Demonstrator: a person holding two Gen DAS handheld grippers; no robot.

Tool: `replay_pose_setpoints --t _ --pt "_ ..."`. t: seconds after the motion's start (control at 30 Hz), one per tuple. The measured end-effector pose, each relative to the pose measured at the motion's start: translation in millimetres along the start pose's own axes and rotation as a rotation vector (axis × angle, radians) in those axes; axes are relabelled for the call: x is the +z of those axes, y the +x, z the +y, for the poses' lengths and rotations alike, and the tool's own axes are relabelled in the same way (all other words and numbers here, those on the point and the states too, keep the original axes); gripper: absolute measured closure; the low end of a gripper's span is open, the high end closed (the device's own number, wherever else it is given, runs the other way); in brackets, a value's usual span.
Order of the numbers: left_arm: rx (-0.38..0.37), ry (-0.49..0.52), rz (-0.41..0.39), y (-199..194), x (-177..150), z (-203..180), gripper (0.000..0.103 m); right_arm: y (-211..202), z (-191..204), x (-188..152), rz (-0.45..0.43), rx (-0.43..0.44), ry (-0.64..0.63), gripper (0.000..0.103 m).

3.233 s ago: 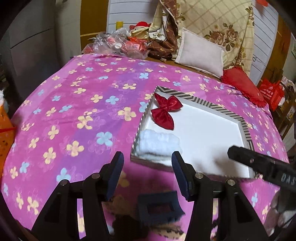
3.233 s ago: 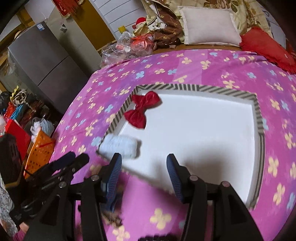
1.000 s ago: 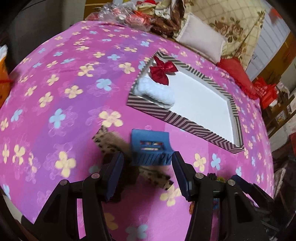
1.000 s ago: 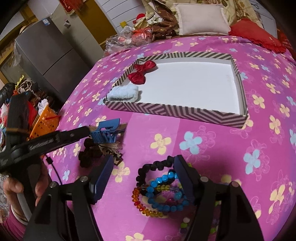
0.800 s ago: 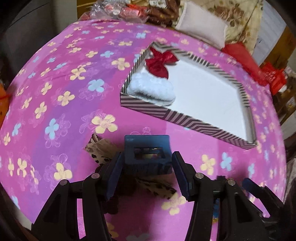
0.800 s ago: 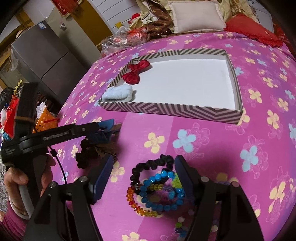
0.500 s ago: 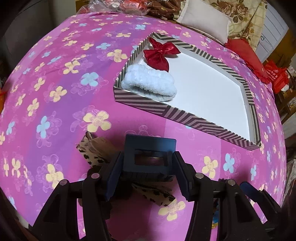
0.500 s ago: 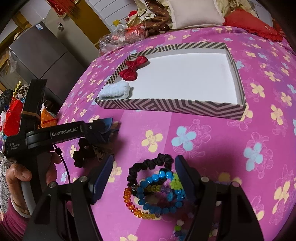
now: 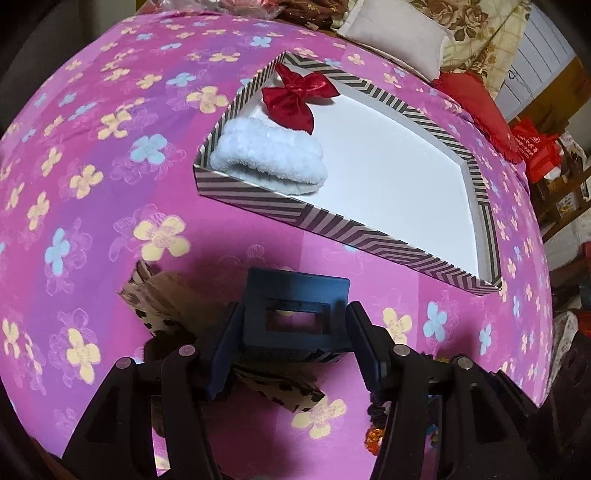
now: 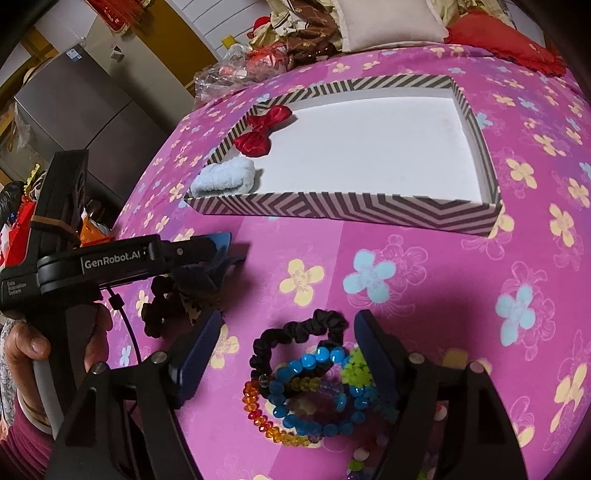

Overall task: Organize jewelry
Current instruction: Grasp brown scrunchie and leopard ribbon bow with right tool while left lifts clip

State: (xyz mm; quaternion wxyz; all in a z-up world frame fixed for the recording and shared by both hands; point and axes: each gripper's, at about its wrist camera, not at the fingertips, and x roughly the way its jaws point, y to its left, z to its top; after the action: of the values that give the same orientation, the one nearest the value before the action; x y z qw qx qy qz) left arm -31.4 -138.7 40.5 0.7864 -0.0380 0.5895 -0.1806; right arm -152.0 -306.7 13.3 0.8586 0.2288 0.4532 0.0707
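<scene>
A striped tray (image 9: 347, 232) with a white floor holds a red bow (image 9: 295, 96) and a white fluffy band (image 9: 269, 162) at its left end; it also shows in the right wrist view (image 10: 347, 210). My left gripper (image 9: 295, 332) has its jaws against both sides of a dark blue hair claw (image 9: 295, 314), above a leopard-print bow (image 9: 162, 299). My right gripper (image 10: 288, 347) is open over a pile of bracelets: a black scrunchie (image 10: 295, 332), a blue bead bracelet (image 10: 314, 391) and an orange bead bracelet (image 10: 266, 417).
The table wears a pink flowered cloth (image 9: 92, 155). A black scrunchie (image 10: 159, 310) lies by the left gripper (image 10: 199, 251). Pillows (image 10: 391, 26) and plastic bags (image 10: 236, 70) sit at the far edge. A grey fridge (image 10: 81, 122) stands at the left.
My left gripper came down and forward around the blue hair claw and its jaws now touch it. My right gripper stayed open over the bracelets, drifting slightly closer.
</scene>
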Motion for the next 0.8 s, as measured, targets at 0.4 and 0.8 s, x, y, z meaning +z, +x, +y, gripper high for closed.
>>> replay_pose_setpoints --t 0.4,0.8 --pt "-0.046 -0.009 0.024 13.4 -4.2 -2.8 0.090 -2.3 -5.7 -0.1 -0.004 -0.014 0.013 0.024" --pt "-0.095 -0.068 -0.126 -54.9 1.9 31.5 0.091 3.0 25.3 -0.6 0.021 0.023 -0.088 0.024"
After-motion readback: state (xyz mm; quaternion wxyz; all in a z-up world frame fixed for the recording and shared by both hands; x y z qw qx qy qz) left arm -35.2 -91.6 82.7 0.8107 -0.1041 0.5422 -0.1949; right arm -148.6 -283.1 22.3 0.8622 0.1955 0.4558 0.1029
